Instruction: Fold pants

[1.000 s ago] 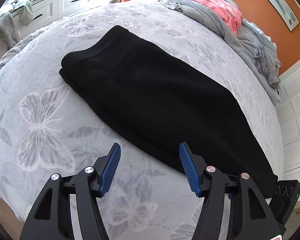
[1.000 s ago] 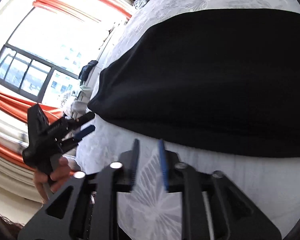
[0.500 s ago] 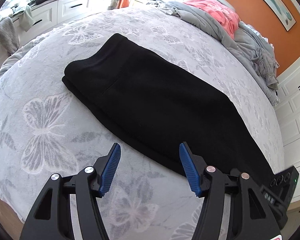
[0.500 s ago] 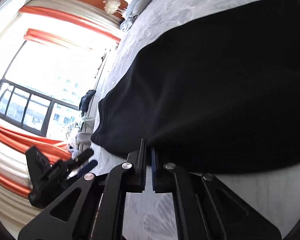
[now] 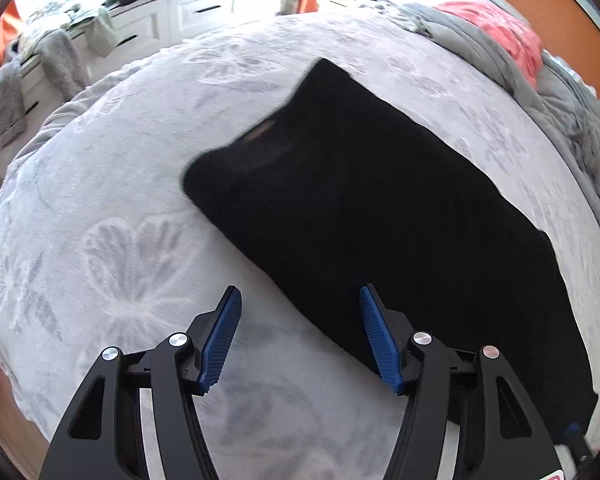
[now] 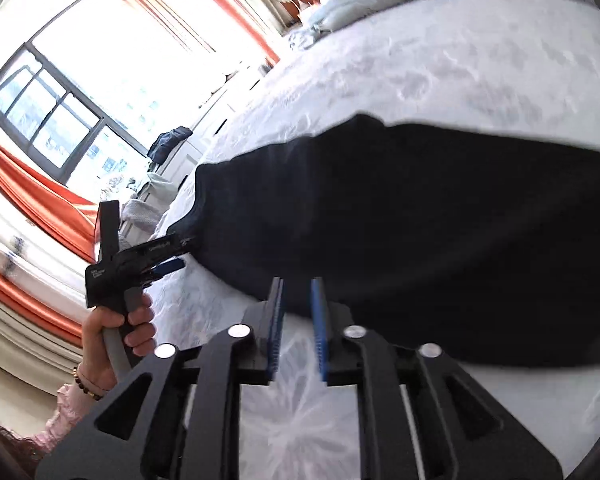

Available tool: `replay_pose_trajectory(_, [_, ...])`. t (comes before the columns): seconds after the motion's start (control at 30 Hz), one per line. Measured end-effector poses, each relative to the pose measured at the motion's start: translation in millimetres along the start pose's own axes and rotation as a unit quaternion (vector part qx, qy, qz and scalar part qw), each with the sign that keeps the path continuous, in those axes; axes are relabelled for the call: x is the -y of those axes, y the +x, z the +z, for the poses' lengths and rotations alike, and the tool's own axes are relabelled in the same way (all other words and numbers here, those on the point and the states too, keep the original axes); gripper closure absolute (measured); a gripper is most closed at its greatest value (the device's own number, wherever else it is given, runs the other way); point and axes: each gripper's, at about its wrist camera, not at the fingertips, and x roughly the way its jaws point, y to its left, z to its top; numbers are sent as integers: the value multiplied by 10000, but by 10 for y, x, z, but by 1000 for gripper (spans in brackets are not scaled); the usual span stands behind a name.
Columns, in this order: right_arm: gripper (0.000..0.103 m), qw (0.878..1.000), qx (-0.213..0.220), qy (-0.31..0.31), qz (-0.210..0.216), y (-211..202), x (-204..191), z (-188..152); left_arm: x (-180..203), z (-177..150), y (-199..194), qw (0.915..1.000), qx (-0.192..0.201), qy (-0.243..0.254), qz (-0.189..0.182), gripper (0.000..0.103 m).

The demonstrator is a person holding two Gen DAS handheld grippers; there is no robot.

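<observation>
Black pants point(image 5: 372, 208) lie folded lengthwise on the grey butterfly-print bedspread point(image 5: 112, 248). My left gripper point(image 5: 296, 300) is open and empty, just off the pants' near long edge, its right finger over the cloth. In the right wrist view the pants point(image 6: 440, 232) fill the middle. My right gripper point(image 6: 298, 292) is open a narrow gap and empty, its tips at the pants' near edge. The left gripper point(image 6: 172, 256) shows there too, held in a hand at the waistband end.
A pile of grey and pink clothes point(image 5: 512, 44) lies at the head of the bed. White drawers with draped clothes point(image 5: 52, 60) stand beyond the far edge. A window with orange curtains point(image 6: 60, 120) is at the left.
My right gripper closed to a near-shut gap half a second ago and has now opened again slightly and drawn back. My left gripper moved closer to the waistband end.
</observation>
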Motion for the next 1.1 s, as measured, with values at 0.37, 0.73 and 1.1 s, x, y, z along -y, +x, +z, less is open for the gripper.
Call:
replay_pose_trajectory(0.37, [17, 9716, -278, -1521, -1792, 1196, 153, 1110, -315, 197, 122, 9962, -24, -773, -396, 19])
replay_pose_trajectory(0.73, [72, 9691, -337, -1678, -1780, 1607, 306, 1337, -133, 234, 201, 9982, 66, -578, 110, 16])
replay_pose_trajectory(1.1, [23, 9820, 671, -896, -1524, -254, 572, 571, -198, 379, 171, 9950, 654, -671, -333, 92])
